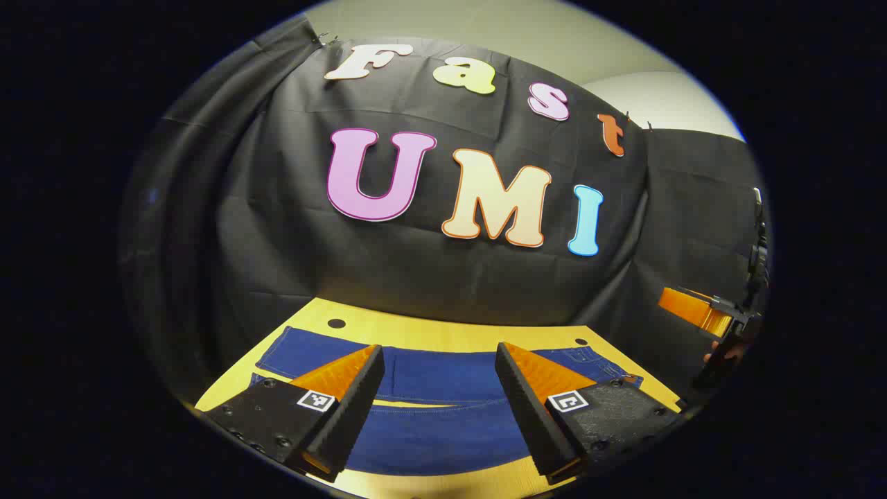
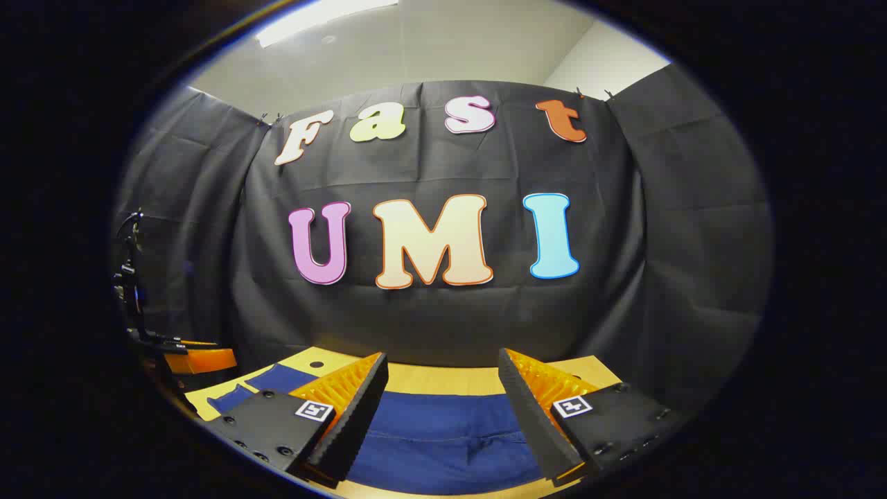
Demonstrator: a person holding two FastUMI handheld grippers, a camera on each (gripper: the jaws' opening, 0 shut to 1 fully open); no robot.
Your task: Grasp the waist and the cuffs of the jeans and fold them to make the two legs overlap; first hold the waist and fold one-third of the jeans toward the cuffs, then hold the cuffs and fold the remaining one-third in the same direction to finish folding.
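Jeans (image 1: 429, 378) flat on table (image 1: 443, 326). Left gripper (image 1: 439, 367), right gripper (image 2: 442, 378) hover wide open, empty. Should pinch waist and cuffs squarely, both layers.

Jeans (image 1: 443, 378): spread flat on the surface (image 1: 443, 326), across its width.
Surface: set before the booth wall (image 1: 429, 277).
Left gripper (image 1: 440, 388): held above the jeans.
Right gripper (image 2: 443, 409): held above the jeans.

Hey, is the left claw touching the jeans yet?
Cannot tell. In the left gripper view the open left claw frames the jeans lying on the table, but no contact or gap shows plainly.
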